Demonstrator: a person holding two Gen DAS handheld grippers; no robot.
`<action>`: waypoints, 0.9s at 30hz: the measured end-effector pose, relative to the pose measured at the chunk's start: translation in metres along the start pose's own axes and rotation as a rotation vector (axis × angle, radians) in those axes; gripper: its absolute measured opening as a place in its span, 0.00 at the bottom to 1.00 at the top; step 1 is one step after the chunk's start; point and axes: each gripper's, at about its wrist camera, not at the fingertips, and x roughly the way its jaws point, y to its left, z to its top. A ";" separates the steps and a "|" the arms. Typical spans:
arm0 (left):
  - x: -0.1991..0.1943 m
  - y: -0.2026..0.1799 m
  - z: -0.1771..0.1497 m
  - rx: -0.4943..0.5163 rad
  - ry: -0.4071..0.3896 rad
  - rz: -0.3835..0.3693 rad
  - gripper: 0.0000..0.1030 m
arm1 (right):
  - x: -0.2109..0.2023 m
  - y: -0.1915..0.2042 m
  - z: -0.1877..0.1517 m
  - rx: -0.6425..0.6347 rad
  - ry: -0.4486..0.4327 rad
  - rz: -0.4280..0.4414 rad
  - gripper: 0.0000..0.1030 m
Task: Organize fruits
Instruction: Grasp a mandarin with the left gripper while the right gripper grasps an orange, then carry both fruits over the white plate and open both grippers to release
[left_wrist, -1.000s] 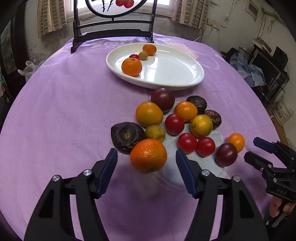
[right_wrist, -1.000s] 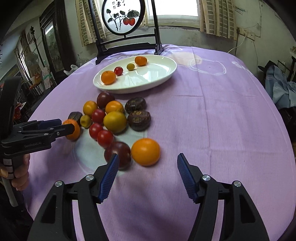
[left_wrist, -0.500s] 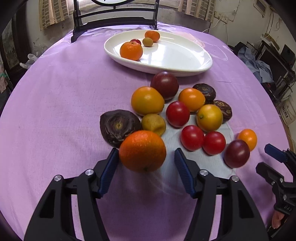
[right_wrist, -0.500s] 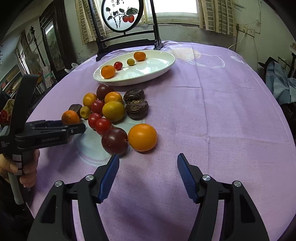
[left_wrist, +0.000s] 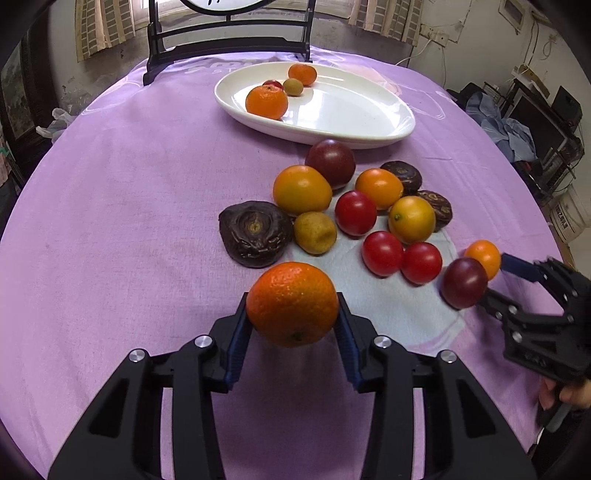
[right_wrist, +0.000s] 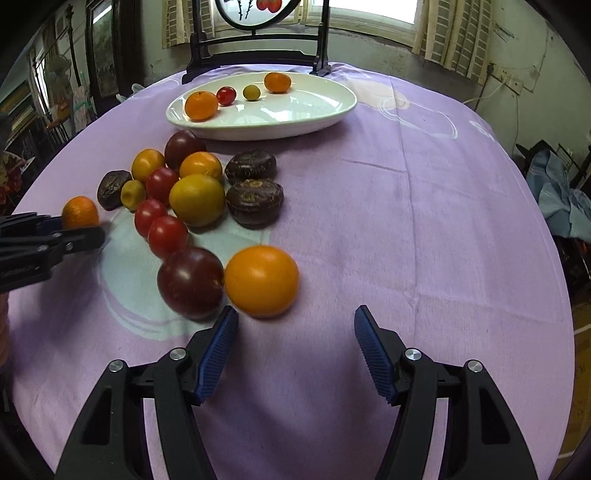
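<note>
The left gripper (left_wrist: 293, 325) has its jaws clamped on a round, pebbly-skinned orange mandarin (left_wrist: 291, 303), one blue pad against each side, so the fruit is pinned across its widest part and should not roll out. It sits at the near edge of the loose pile, most likely bound for the white oval ceramic plate (left_wrist: 369, 122) farther back, where a second mandarin, a small red fruit, a green-yellow one and a small orange one already lie together at one end.

The right gripper (right_wrist: 295, 332) hovers with its jaws wide apart, holding nothing, just short of a smooth orange fruit (right_wrist: 261, 280) and the dark purple plum (right_wrist: 190, 282) touching it; it looks lined up to take the orange one.

Everything rests on a round table (right_wrist: 406, 206) covered by a lilac cloth with pale printed patches. Behind the plate stands a dark wooden frame; curtained windows, stained walls and clutter ring the room.
</note>
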 end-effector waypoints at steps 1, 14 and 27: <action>-0.003 0.001 -0.001 0.003 -0.006 -0.001 0.41 | 0.002 0.002 0.003 -0.010 -0.002 -0.001 0.64; -0.031 0.000 0.012 0.053 -0.067 -0.002 0.41 | -0.023 0.001 0.026 -0.005 -0.073 0.064 0.39; -0.027 -0.019 0.109 0.085 -0.164 -0.019 0.41 | -0.052 0.004 0.103 -0.053 -0.255 0.046 0.39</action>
